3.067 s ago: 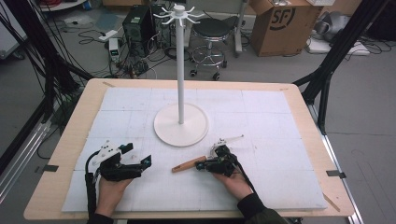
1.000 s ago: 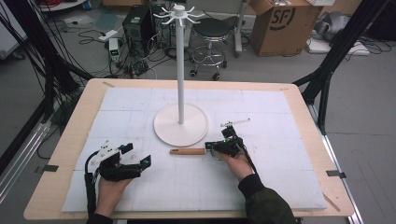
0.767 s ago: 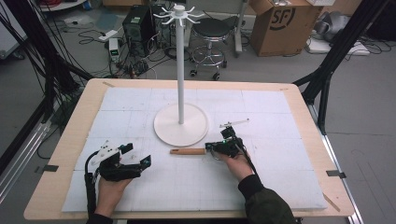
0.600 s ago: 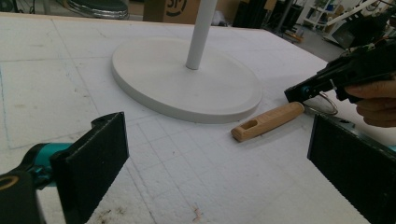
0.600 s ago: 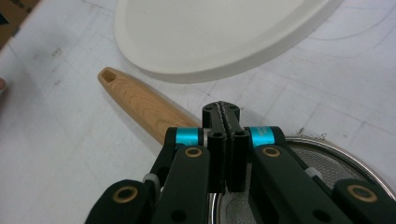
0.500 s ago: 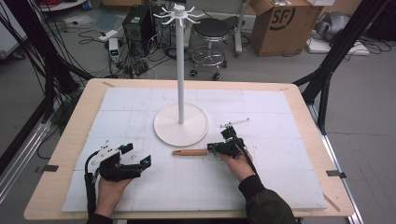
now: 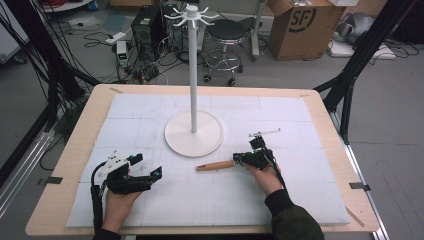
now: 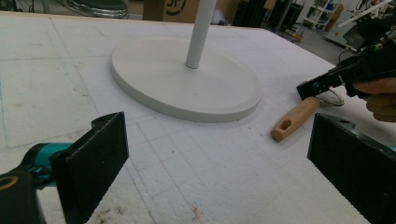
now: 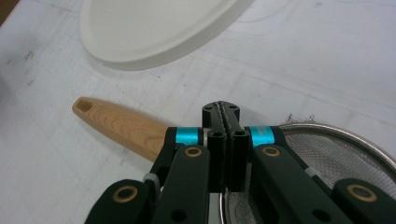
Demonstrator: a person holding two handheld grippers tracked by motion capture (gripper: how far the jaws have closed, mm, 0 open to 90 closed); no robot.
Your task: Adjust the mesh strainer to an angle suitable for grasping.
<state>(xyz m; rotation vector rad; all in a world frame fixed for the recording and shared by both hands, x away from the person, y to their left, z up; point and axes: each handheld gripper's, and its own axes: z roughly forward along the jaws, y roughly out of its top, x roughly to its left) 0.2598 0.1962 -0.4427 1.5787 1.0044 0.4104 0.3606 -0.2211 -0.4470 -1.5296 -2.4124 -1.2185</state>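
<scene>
Nearest the table's front edge, left of the strainer: left hand-held gripper resting on the white foam mat, jaws spread wide with nothing between them, aimed toward the stand's base.

Next out, near the middle of the mat and just in front of the white stand: strainer, lying flat. Wooden handle tapering to a slotted end, steel mesh bowl with a wire rim at the other end. Right hand-held gripper closed tight at the neck, where handle meets rim; pads pressed together, seemingly pinching the thin wire there, though the contact itself hidden under the jaws.

Likely light and stiff. Wood offering good friction; wire rim thin and slippery; mesh prone to denting if squeezed. Best taken by the handle or the neck, never by the bowl. Held at the neck, likely to tip toward the handle side.

Long axis roughly level with the table's front edge: handle end pointing toward the left hand-held gripper, bowl toward the right hand.

Farthest, behind the strainer: round base of the stand, pole rising to hooks at the top.
</scene>
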